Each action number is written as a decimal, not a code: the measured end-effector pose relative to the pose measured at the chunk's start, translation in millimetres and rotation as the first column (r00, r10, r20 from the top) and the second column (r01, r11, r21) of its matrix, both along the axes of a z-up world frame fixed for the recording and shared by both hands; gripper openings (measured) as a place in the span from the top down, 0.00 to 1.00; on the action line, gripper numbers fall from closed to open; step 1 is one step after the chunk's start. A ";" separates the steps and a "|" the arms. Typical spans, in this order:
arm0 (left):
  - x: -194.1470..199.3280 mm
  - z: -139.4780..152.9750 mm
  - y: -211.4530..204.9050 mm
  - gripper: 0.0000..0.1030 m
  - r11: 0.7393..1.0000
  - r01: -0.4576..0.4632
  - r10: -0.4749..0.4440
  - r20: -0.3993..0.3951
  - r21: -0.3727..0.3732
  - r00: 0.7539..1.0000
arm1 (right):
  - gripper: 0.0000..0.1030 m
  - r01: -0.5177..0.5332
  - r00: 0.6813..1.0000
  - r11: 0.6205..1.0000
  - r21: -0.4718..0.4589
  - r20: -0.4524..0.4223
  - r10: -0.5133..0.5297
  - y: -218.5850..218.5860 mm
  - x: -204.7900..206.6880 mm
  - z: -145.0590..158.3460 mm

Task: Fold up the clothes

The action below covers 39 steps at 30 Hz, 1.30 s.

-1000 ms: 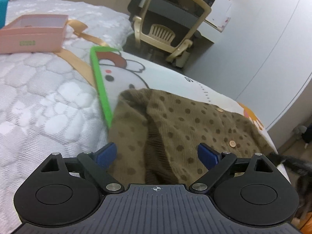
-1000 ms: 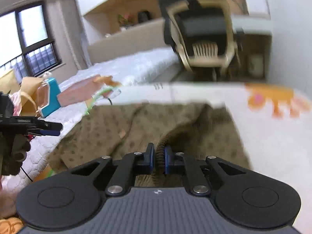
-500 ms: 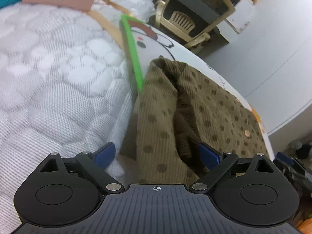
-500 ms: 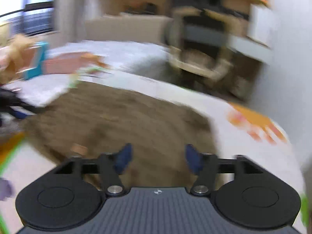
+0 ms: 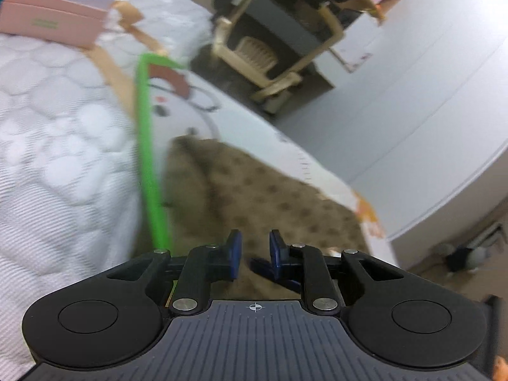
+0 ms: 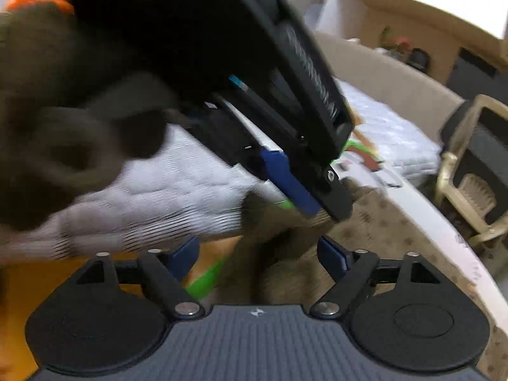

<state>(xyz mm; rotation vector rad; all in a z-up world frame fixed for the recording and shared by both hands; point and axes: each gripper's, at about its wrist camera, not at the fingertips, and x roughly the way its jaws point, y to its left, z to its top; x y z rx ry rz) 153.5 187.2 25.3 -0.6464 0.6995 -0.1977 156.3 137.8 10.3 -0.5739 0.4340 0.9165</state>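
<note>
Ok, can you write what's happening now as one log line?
task: fold clothes | left gripper: jaws narrow, at brown dotted sweater edge, grasp unclear | right gripper: open, over sweater | view: blurred

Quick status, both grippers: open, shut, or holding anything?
Left gripper: fingers nearly shut over the brown dotted sweater; a grip on it cannot be told.
Right gripper: open, holding nothing.

A beige-framed chair stood on the floor beside the quilted white bed, near pale wardrobe doors.
</note>
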 end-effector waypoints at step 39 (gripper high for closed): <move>33.3 65.0 -8.5 0.05 0.993 -0.045 0.067 0.213 -0.106 0.975 | 0.85 0.316 0.940 0.899 0.302 0.027 -0.340 -98.3 36.3 45.2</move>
